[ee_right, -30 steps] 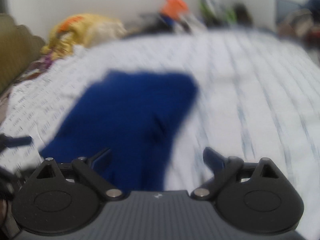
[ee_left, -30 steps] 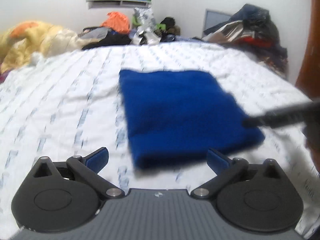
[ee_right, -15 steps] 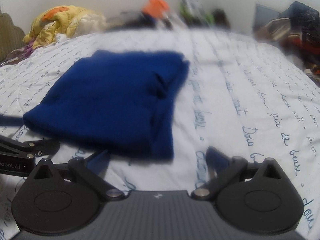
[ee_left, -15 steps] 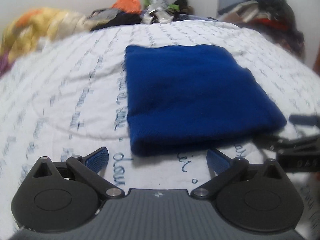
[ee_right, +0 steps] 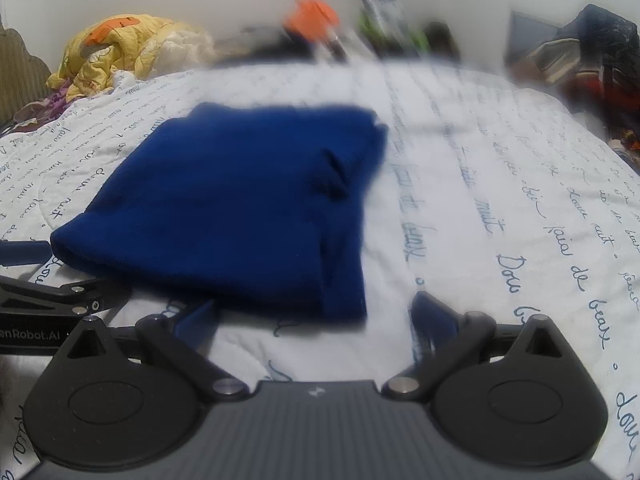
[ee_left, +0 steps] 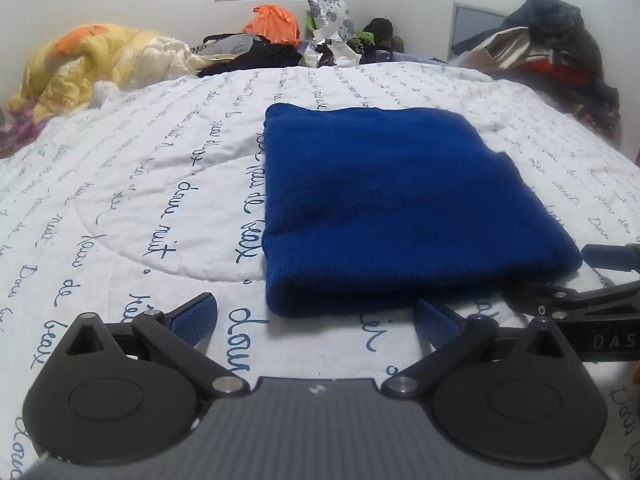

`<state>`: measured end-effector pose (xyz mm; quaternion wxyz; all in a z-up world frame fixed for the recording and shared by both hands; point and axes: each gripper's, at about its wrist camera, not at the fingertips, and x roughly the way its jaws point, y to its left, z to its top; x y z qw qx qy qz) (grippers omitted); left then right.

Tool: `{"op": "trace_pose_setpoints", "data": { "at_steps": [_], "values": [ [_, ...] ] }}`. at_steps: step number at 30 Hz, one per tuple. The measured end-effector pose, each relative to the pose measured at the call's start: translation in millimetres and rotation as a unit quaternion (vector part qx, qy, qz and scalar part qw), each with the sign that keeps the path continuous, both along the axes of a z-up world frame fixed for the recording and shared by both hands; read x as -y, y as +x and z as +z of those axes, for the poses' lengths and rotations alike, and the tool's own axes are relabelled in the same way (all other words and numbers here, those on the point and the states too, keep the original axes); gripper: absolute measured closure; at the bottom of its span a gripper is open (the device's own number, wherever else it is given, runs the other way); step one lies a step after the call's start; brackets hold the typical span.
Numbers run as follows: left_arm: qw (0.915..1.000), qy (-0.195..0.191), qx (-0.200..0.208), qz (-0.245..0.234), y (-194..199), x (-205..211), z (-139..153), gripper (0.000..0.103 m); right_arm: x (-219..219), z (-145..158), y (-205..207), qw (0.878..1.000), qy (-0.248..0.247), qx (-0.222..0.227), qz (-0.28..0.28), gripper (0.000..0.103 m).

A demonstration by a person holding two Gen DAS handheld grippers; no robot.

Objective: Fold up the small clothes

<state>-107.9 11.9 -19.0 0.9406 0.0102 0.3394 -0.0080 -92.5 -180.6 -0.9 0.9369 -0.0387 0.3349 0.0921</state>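
White quilted bedding [ee_left: 132,184] printed with dark cursive script covers the bed and fills both views. One folded blue garment [ee_left: 384,208] lies flat on it, straight ahead of both tools. The left wrist view is sharp and shows the rounded fold along the garment's near edge. The right wrist view is blurred, yet it alone shows a small pucker near the garment's far right corner. At the far edge one yellow duvet [ee_left: 92,64] is heaped at the left and one dark clothes pile [ee_left: 560,48] at the right; the clutter between them is hard to make out. Two tools are present: the left hand-held gripper [ee_left: 316,320] and the right hand-held gripper [ee_right: 316,320], each spread wide and empty just short of the garment. Each appears cut off at the other view's edge.
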Motion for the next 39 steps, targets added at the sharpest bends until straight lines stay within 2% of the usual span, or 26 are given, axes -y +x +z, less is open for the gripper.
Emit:
{"op": "trace_pose_setpoints", "data": {
  "at_steps": [39],
  "values": [
    [1.0000, -0.002, 0.001, 0.002, 1.9, -3.1, 0.1, 0.000, -3.2, 1.6, -2.8, 1.000, 0.001, 0.002, -0.004, 0.000]
  ]
}}
